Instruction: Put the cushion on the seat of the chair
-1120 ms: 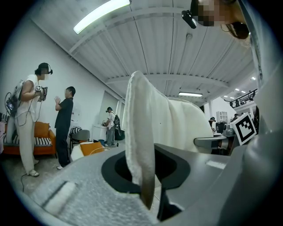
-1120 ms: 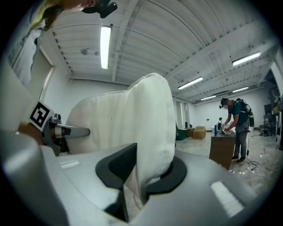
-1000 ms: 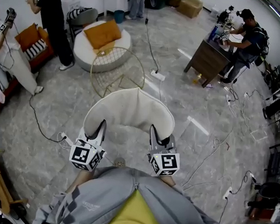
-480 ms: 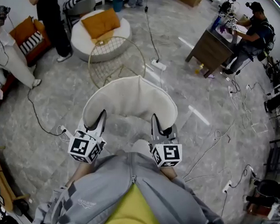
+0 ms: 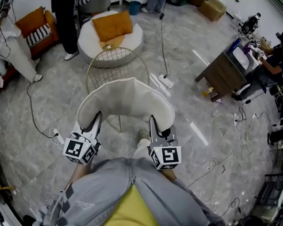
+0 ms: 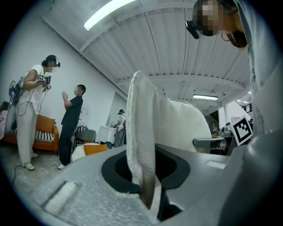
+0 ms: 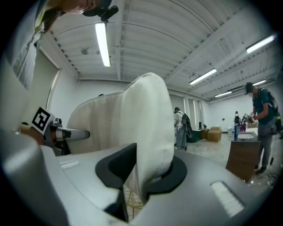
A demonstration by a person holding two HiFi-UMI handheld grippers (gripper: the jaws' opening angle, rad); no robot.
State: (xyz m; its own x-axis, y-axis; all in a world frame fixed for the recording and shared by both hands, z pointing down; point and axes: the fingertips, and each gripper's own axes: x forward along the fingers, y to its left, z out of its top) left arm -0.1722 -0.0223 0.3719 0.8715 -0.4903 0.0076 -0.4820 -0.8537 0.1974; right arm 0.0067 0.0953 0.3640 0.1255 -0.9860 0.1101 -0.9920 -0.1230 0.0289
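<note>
Closer now, your cushion (image 5: 126, 102) nears the chair (image 5: 113, 60); left gripper (image 5: 95, 124) and right gripper (image 5: 155, 129) fingers pinch its edges, so keep it level and lower centrally.

Gold wire chair (image 5: 116, 64) near half hidden behind cushion (image 5: 126, 104), cushion's lower corners buried inside left gripper (image 5: 97, 122) and right gripper (image 5: 154, 127), standing person (image 5: 62, 5) beyond cushion cut off by top edge.

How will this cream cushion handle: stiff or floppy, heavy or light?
Probably floppy: the cushion arches between the left gripper and right gripper. Likely light, since two edge pinches carry it. Its edge squashes thin in the jaws, so soft.
</note>
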